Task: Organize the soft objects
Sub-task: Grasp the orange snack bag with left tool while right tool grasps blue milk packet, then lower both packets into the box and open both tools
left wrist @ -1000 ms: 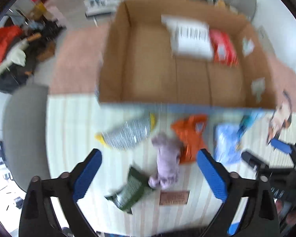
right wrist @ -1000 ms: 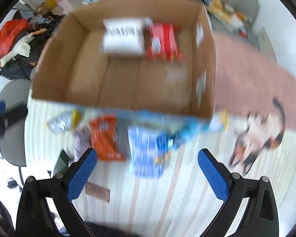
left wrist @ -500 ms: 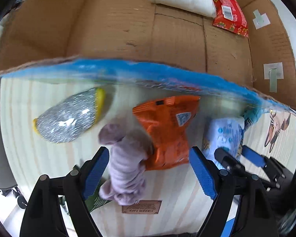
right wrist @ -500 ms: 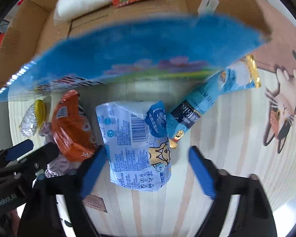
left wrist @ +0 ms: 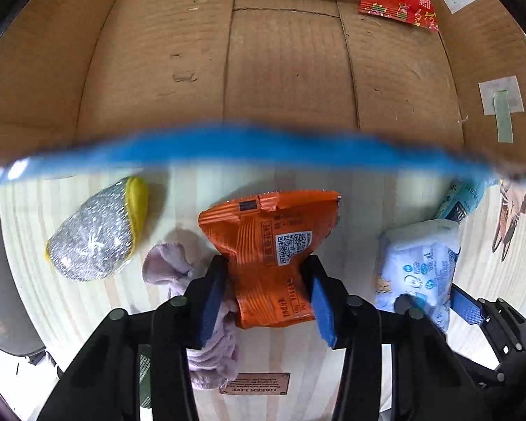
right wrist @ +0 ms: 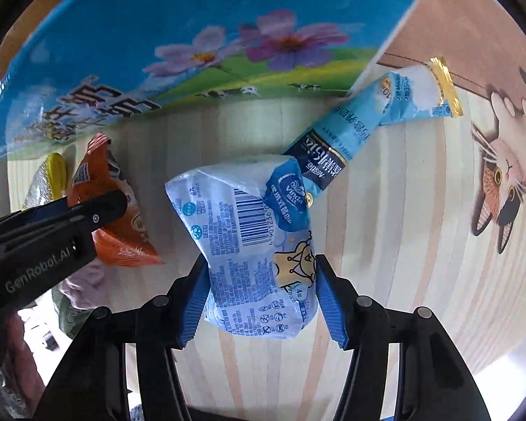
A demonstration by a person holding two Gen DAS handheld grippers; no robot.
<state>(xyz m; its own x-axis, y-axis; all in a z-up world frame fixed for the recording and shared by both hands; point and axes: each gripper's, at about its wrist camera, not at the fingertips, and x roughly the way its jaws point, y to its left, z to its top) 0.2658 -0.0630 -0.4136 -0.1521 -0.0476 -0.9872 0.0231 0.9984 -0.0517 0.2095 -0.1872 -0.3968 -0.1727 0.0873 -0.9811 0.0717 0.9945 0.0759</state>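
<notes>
Two grippers work over a pale striped wooden table [right wrist: 385, 245] in front of a large cardboard box [left wrist: 280, 70] with a blue printed front. The left gripper [left wrist: 268, 293] pinches an orange packet [left wrist: 273, 256], and the right gripper [right wrist: 261, 298] squeezes a pale blue tissue pack [right wrist: 249, 245]. Both packs point lengthwise toward the box.

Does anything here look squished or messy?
Yes. The orange snack bag is pinched in at the middle by the left tongs, and the blue tissue pack is squeezed to a waist by the right tongs. A purple cloth lies crumpled, partly under the orange bag.
</notes>
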